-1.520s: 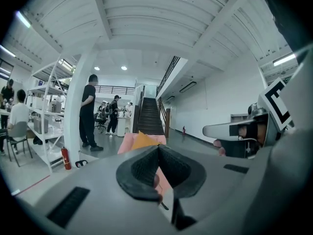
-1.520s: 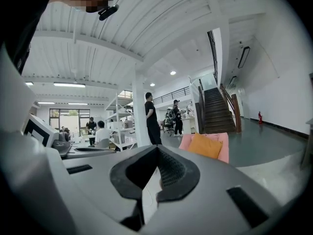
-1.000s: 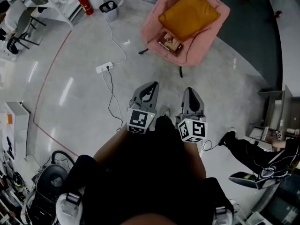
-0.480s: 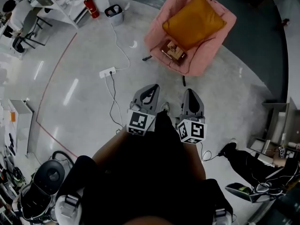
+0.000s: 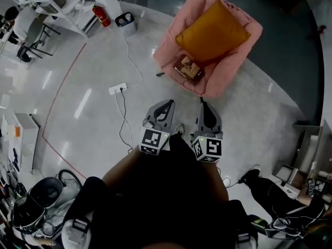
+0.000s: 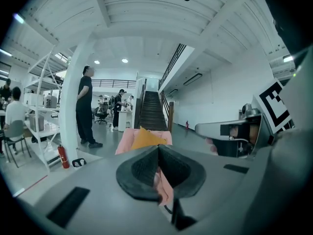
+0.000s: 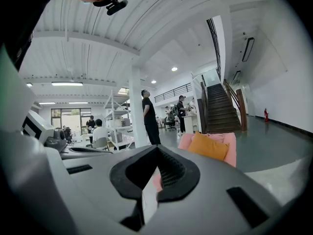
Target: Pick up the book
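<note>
A brown book [image 5: 188,67] lies on the seat of a pink armchair [image 5: 171,41], in front of an orange cushion [image 5: 212,32]. Both grippers are held side by side over the floor, short of the chair's front edge and pointing at it. My left gripper [image 5: 168,104] is shut with nothing in it, and its pads meet in the left gripper view [image 6: 157,149]. My right gripper [image 5: 203,103] is shut and empty too [image 7: 156,149]. The armchair [image 6: 124,141] and cushion [image 7: 209,146] stand ahead in both gripper views; the book is hidden there behind the jaws.
A power strip [image 5: 118,88] with a white cable lies on the floor left of the grippers. A fire extinguisher [image 5: 101,15], a small bin [image 5: 126,21] and a white column stand farther left. A person's legs [image 5: 270,171] stretch out at the lower right. People stand by the column [image 6: 85,106].
I have moved forward toward the armchair; it now sits nearer to both grippers in the head view. The jaws have stayed shut.
</note>
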Demonstrator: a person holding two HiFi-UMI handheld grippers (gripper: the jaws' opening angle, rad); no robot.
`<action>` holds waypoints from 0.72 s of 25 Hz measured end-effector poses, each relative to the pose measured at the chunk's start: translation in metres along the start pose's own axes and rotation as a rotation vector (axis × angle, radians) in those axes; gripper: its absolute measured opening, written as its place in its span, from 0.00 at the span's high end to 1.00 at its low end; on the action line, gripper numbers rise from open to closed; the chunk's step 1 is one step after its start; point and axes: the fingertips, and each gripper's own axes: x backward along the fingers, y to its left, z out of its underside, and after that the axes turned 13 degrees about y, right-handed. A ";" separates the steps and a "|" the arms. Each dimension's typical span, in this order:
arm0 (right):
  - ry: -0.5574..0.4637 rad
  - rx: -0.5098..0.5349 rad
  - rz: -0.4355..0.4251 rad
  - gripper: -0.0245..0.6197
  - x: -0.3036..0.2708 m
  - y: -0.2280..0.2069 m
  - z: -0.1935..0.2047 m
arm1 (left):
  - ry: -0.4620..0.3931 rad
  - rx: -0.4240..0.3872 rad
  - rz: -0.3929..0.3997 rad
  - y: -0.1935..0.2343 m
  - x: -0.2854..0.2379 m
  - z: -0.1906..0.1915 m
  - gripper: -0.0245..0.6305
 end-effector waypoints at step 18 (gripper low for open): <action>0.011 -0.011 -0.073 0.96 -0.042 -0.085 -0.021 | 0.052 0.040 -0.059 -0.013 -0.074 -0.023 0.95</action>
